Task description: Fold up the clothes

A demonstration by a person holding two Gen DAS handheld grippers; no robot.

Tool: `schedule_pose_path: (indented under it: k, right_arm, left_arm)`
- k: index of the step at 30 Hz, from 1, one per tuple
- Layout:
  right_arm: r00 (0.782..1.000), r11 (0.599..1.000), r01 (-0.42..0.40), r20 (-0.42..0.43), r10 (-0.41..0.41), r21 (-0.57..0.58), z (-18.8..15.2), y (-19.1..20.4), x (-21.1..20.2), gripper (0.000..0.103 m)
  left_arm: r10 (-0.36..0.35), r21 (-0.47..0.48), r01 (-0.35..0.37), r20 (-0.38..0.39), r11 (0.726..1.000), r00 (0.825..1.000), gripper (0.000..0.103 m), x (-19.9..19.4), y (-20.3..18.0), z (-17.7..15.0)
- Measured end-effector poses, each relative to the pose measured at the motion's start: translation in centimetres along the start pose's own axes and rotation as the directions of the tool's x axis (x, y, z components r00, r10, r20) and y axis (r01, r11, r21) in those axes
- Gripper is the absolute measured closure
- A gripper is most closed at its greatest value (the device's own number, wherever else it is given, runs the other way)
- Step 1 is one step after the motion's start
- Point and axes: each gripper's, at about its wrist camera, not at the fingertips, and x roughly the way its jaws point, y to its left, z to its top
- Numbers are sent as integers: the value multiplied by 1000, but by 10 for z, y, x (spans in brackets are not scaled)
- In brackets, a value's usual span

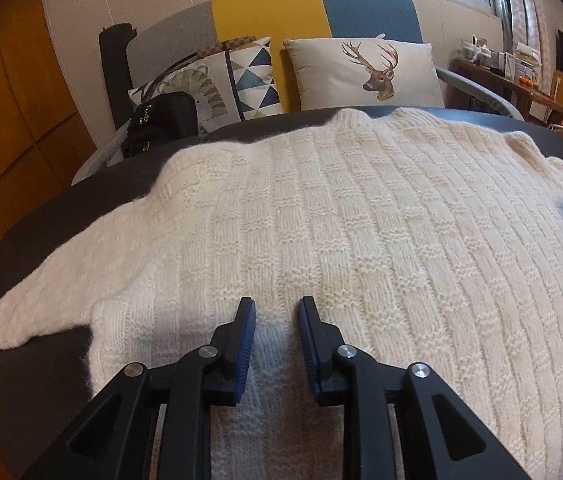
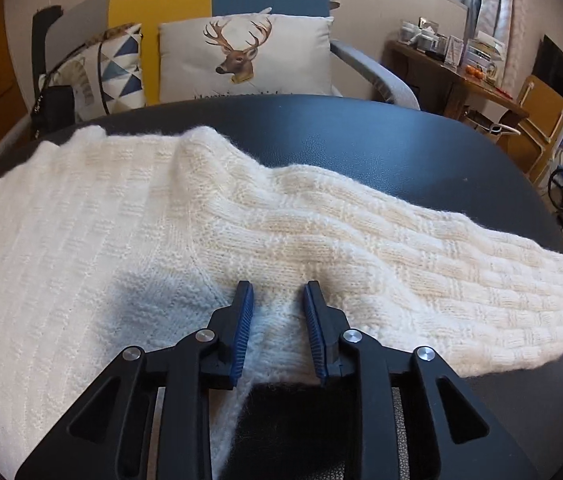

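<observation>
A cream knitted sweater (image 1: 361, 220) lies flat on a dark round table (image 1: 53, 364), neck toward the sofa. Its left sleeve (image 1: 61, 288) reaches out to the left table edge. My left gripper (image 1: 276, 300) hovers low over the sweater's body beside the left armpit. Its blue pads stand apart, with only flat knit below them. In the right wrist view the right sleeve (image 2: 441, 264) slants out over the table (image 2: 361, 140). My right gripper (image 2: 278, 284) sits at the right armpit of the sweater (image 2: 81, 240), fingers apart, with knit in the gap but not pinched.
Behind the table stands a sofa with a deer cushion (image 1: 369, 72), a patterned cushion (image 1: 249, 76) and a black bag (image 1: 161, 124). To the right, a wooden side table (image 2: 461, 76) carries clutter. Bare dark tabletop (image 2: 401, 152) lies beyond the right sleeve.
</observation>
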Motion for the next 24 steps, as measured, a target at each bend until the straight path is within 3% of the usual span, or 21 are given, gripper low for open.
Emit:
schedule_pose_path:
  k: [4,8,11,14,19,24]
  right_arm:
    - [988,981,-152,45,147,119,-1,-27,-24,67]
    - [977,918,-202,139,164,340,-22,-91,-58,46]
    - [988,827,-147,118,99,543,-48,-159,-66,45]
    - [999,742,-13,36,-15,670,-70,-219,-73,45]
    - [993,632,98,-36,-110,769,-93,-293,-77,45]
    - [983,567,163,-87,-159,807,-97,-338,-67,45]
  left_arm:
    - [-4,-3,4,1,1000,1000,81,0,0,0]
    - [2,2,-2,3,1000,1000,81,0,-1,0]
    - [7,5,-7,3,1000,1000,80,-1,-3,-1]
    - [8,6,-8,4,1000,1000,80,-1,-4,-1]
    - [16,12,-16,4,1000,1000,80,0,-4,-1]
    - [17,12,-17,4,1000,1000,80,-1,-5,-1]
